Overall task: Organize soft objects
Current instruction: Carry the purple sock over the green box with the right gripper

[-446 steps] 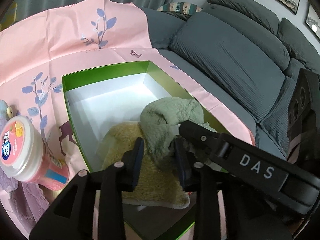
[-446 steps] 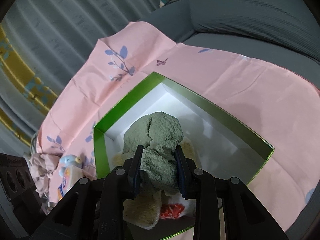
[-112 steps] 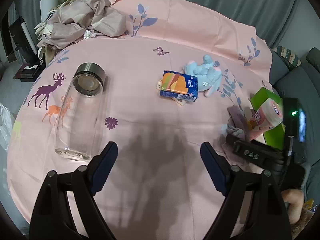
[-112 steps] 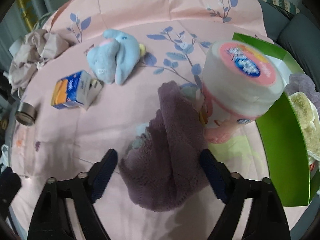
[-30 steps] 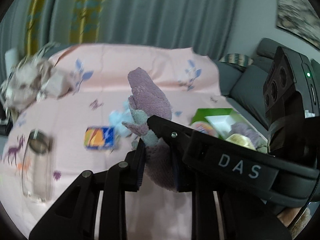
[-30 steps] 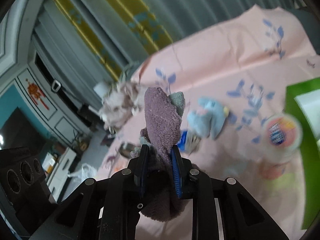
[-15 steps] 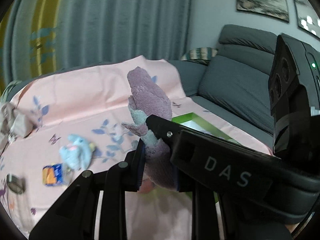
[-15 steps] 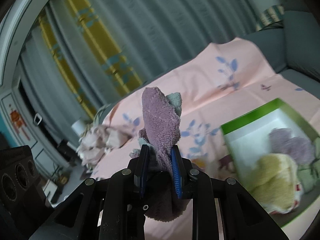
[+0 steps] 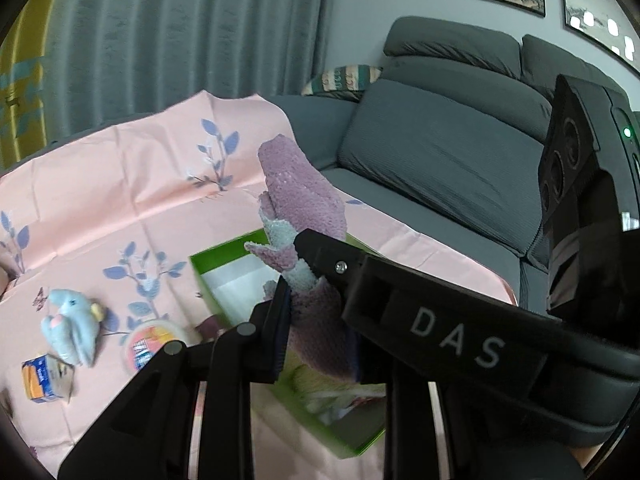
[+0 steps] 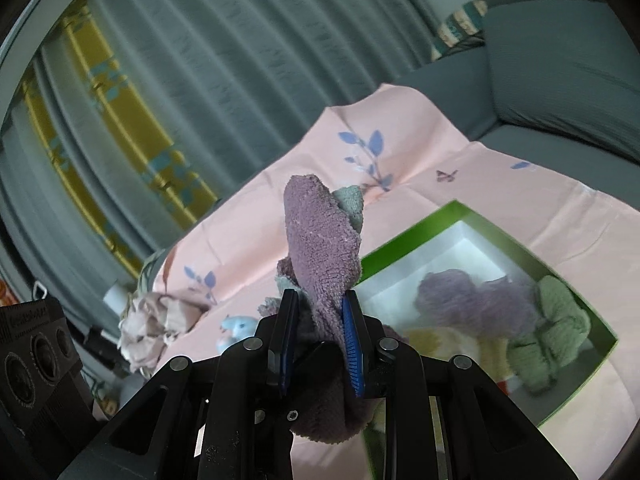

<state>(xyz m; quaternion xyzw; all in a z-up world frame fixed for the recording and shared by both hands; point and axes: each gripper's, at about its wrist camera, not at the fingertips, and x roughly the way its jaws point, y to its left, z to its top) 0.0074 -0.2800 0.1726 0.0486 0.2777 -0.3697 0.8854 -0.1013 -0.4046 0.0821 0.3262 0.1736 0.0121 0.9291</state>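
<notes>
A purple towel [image 10: 320, 240] with a pale teal inner side stands up between both grippers. My right gripper [image 10: 318, 320] is shut on its lower part, blue pads pressing the pile. In the left wrist view the same purple towel [image 9: 304, 200] sits in my left gripper [image 9: 316, 312], which is shut on it; its right finger is hidden behind the right gripper's black housing [image 9: 452, 340]. Just beyond and below is the green box [image 10: 408, 240] with white walls, holding a purple towel [image 10: 472, 300], a green towel [image 10: 552, 320] and a yellow towel [image 10: 452, 344].
On the pink tablecloth [image 9: 120, 200] left of the green box [image 9: 224, 248] lie a blue plush toy [image 9: 72, 320], a pink-lidded tub [image 9: 154, 344] and a juice carton [image 9: 44, 376]. Crumpled beige cloth [image 10: 156, 320] lies far left. A grey sofa [image 9: 440, 152] stands behind.
Both grippers have swung together with the purple towel from over the middle of the table toward the green box and the sofa. The grip on the towel looks the same.
</notes>
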